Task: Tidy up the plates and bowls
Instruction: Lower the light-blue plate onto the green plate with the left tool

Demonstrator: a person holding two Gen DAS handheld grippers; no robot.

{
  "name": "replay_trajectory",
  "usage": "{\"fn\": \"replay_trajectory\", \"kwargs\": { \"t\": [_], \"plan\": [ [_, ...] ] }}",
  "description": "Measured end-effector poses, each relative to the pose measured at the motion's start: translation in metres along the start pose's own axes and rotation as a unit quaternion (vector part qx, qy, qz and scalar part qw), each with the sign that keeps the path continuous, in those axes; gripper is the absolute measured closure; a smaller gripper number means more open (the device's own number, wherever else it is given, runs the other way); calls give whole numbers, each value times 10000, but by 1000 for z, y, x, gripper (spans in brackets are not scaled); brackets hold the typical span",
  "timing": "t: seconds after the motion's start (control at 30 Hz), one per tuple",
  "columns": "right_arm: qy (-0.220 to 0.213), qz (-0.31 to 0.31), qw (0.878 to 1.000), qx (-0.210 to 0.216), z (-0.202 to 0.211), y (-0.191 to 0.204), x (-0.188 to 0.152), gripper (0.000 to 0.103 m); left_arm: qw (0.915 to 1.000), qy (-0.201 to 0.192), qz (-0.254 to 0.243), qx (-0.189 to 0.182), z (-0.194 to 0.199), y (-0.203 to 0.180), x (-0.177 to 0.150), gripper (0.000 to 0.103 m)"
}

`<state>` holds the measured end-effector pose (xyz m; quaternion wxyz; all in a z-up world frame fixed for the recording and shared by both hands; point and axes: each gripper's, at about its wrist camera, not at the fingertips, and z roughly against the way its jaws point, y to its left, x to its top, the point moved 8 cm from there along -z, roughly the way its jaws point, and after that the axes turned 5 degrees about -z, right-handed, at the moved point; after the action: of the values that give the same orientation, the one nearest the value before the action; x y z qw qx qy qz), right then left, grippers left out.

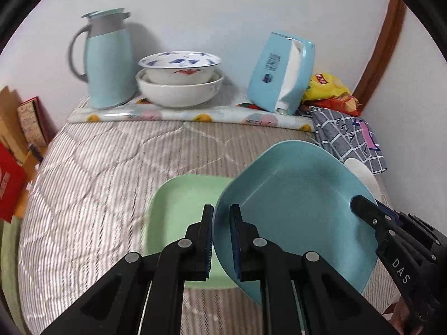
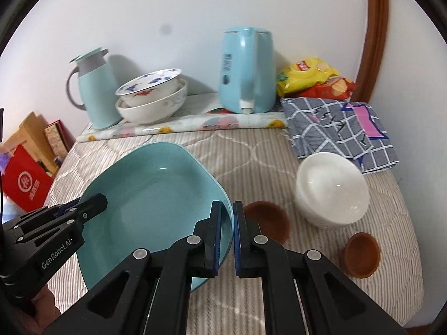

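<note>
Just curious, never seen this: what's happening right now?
Left gripper and right gripper both clamped on square blue plate, lifted. Square green plate below. Brown cup close by.

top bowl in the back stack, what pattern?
White with blue flowers inside; the top bowl shows best in the left wrist view.

White wall (image 2: 181,8), quilted bed (image 1: 97,167)
</note>
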<state>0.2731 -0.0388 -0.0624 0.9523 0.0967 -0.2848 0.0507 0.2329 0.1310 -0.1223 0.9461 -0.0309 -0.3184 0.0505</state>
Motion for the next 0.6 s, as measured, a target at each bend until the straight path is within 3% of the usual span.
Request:
{"fn": "replay_trajectory", "kwargs": {
  "t": [0.33, 0.6],
  "plan": [
    [170, 247, 9990, 320, -20, 43, -25, 95, 9991, 180, 329, 215, -7, 45, -34, 91],
    [331, 380, 9980, 382, -43, 58, -28, 95, 9983, 343, 407, 234, -26, 62, -38, 91]
  ]
}}
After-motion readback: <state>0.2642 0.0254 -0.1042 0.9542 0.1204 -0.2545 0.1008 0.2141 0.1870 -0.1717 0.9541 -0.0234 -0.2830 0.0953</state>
